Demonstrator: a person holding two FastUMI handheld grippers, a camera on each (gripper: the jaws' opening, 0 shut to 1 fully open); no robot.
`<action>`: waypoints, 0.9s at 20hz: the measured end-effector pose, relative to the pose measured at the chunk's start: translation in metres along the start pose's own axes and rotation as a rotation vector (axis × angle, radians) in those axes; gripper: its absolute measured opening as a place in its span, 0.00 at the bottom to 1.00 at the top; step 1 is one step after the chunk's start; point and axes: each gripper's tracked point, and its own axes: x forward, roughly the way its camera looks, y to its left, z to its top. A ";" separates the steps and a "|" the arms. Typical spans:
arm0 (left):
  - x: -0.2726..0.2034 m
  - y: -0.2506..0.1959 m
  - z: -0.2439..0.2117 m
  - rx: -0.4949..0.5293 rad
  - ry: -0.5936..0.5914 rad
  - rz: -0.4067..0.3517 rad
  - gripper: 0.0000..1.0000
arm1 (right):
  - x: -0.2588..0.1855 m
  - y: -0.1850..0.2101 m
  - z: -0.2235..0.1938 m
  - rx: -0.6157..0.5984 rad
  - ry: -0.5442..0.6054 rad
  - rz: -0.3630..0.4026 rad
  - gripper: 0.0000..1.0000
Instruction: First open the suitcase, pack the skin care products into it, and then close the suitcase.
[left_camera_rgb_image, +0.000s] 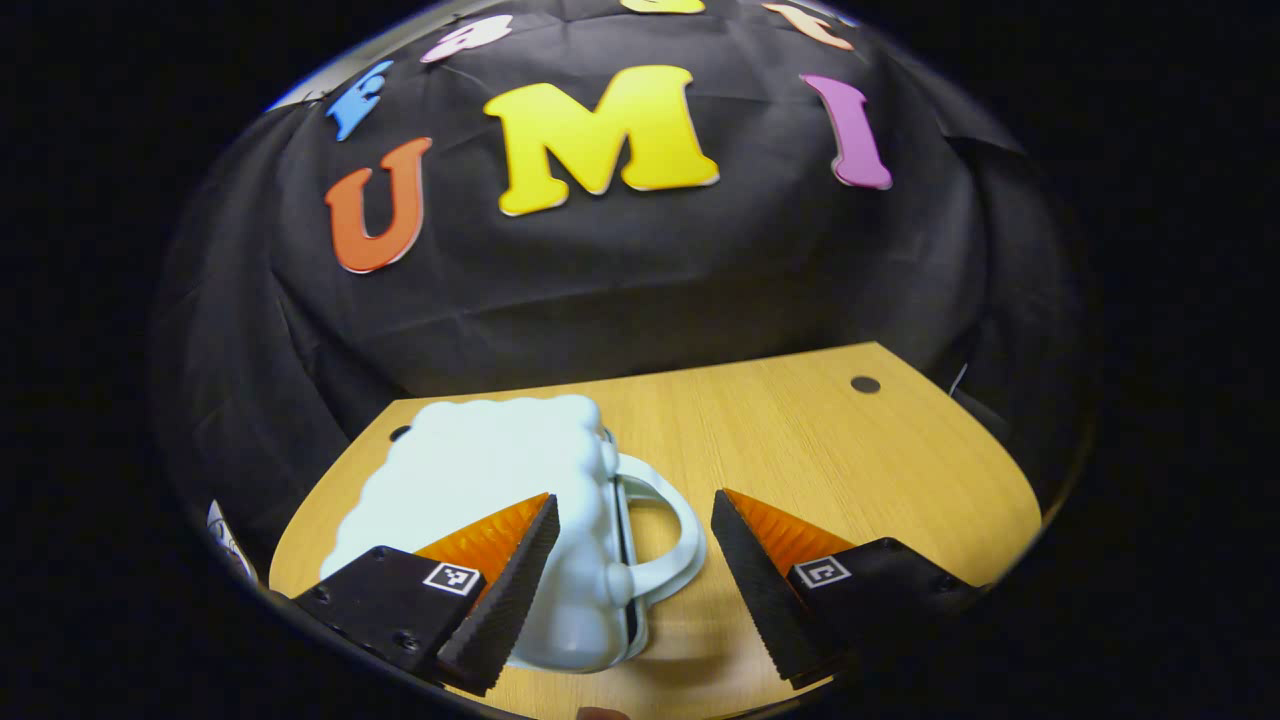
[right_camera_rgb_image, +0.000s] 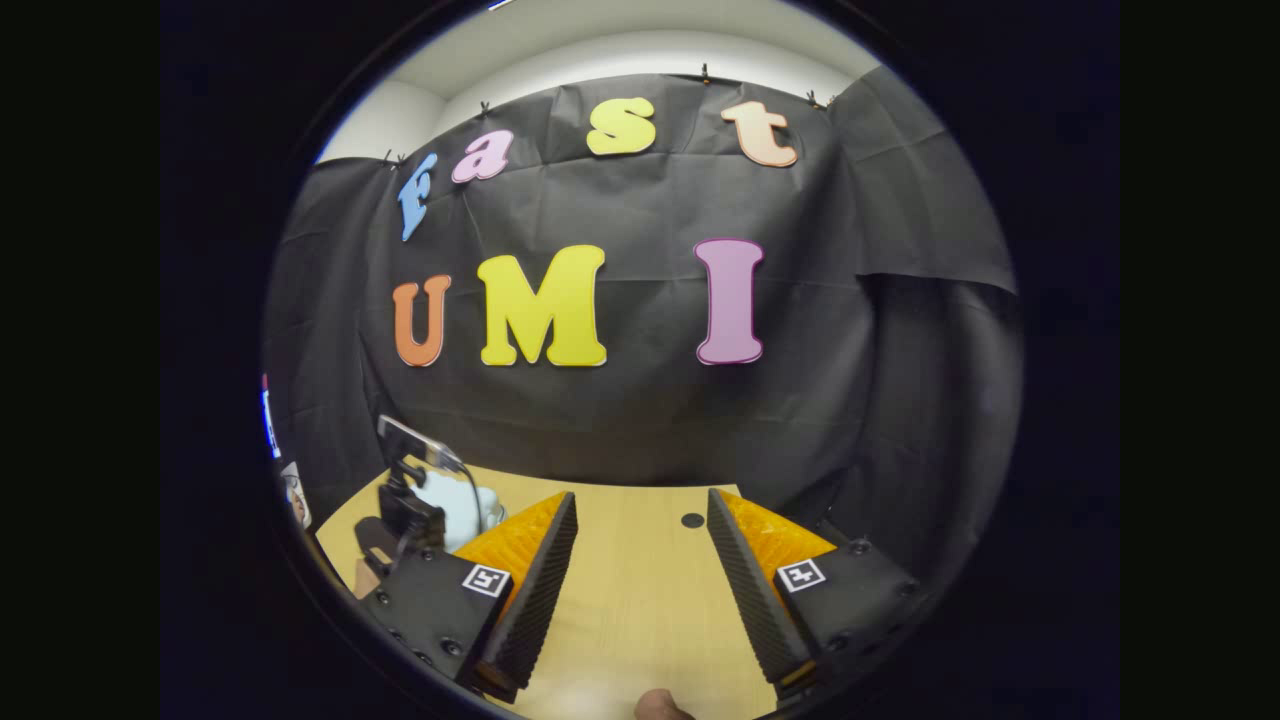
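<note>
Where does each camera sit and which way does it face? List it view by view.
Left gripper view: rides the left gripper, facing the closed suitcase on the table; its open fingers show below.
Right gripper view: rides the right gripper, facing bare table and the wall; open fingers below, left gripper at left.
Shared: suitcase, table, wall.

Before me stood a pale wooden table (right_camera_rgb_image: 640, 590) with a small dark round hole (right_camera_rgb_image: 692, 520) near its far edge. Creased black cloth (right_camera_rgb_image: 640, 420) hung behind it as the booth's wall and wrapped round both sides. Above the cloth, a white wall and ceiling (right_camera_rgb_image: 620, 45) showed.
</note>
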 end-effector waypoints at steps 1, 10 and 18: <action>-0.015 0.011 0.018 -0.013 -0.042 0.003 0.98 | 0.003 0.008 -0.002 0.005 0.002 -0.001 0.78; -0.119 0.100 0.102 -0.055 -0.230 0.019 0.99 | 0.027 0.129 -0.003 -0.014 -0.013 0.078 0.78; -0.110 0.150 0.118 -0.062 -0.263 0.041 0.99 | 0.029 0.183 0.022 -0.039 -0.084 0.108 0.78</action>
